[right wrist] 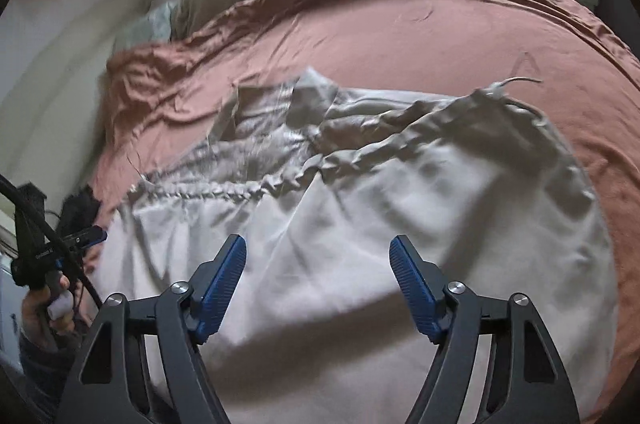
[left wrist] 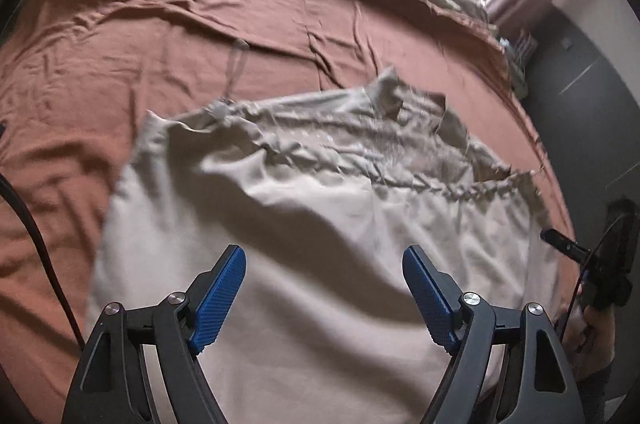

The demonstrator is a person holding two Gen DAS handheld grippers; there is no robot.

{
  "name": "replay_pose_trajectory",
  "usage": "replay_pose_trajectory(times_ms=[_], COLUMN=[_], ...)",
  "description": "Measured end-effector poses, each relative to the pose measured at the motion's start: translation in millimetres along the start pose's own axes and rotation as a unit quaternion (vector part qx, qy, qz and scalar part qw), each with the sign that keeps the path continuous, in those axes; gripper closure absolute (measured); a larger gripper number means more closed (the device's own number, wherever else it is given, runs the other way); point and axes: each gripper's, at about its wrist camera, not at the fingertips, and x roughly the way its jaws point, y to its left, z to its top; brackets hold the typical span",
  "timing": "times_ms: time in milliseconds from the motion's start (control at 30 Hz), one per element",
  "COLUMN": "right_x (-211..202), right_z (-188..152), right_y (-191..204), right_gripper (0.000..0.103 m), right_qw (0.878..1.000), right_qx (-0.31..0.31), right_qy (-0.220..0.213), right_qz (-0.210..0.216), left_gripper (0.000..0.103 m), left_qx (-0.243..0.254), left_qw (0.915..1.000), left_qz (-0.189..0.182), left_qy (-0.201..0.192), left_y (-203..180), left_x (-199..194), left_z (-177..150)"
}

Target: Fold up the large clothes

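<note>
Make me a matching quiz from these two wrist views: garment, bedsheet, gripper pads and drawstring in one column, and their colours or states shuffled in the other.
Things:
1. garment
2. bedsheet
3. pads
4. drawstring

Descriptions:
A. rust brown, wrinkled
B. blue, ribbed
C. beige, spread on the bed
D. thin, pale, trailing from the gathered waist

Pairs: 1-C, 2-A, 3-B, 4-D

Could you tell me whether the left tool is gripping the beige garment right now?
No, the left tool stands open above the beige garment, its blue pads spread apart with no cloth pinched between them.
</note>
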Motion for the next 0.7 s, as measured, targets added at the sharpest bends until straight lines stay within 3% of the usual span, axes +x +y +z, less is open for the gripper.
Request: replay_pose_trajectory(times_ms=[100, 267, 333, 533, 600, 667, 700], right_x=[19, 57, 75, 101, 101, 100, 98], right_z=[10, 30, 33, 34, 34, 34, 35], right_y=[5, 12, 14, 16, 16, 14, 14], right_gripper=[0.03, 0.054, 0.059, 0.088, 0.095, 0.1, 0.101], right_qw=[1.0, 0.998, 0.996, 0.994, 0.995, 0.996, 0.997], right_qx=[-0.001, -0.016, -0.025, -0.034, -0.035, -0.027, -0.024], right_qy=[0.022, 0.055, 0.068, 0.078, 0.072, 0.061, 0.054], right_qz=[-0.013, -0.034, -0.042, -0.065, -0.063, -0.055, -0.052], left_gripper=[0.021, 0.022, 0.022, 0.026, 0.036, 0.077, 0.086], left_qx=[0.017, 0.047, 0.074, 0.102, 0.113, 0.12, 0.118], left_qw=[0.9997, 0.9987, 0.9968, 0.9914, 0.9898, 0.9885, 0.9897], left_qz=[0.002, 0.011, 0.025, 0.056, 0.07, 0.08, 0.068], left_qy=[0.015, 0.019, 0.018, 0.06, 0.051, 0.044, 0.045], left_y=[-9, -28, -39, -47, -49, -51, -51], left_x=[21, 47, 58, 98, 102, 101, 98], left_z=[5, 14, 17, 17, 16, 16, 17])
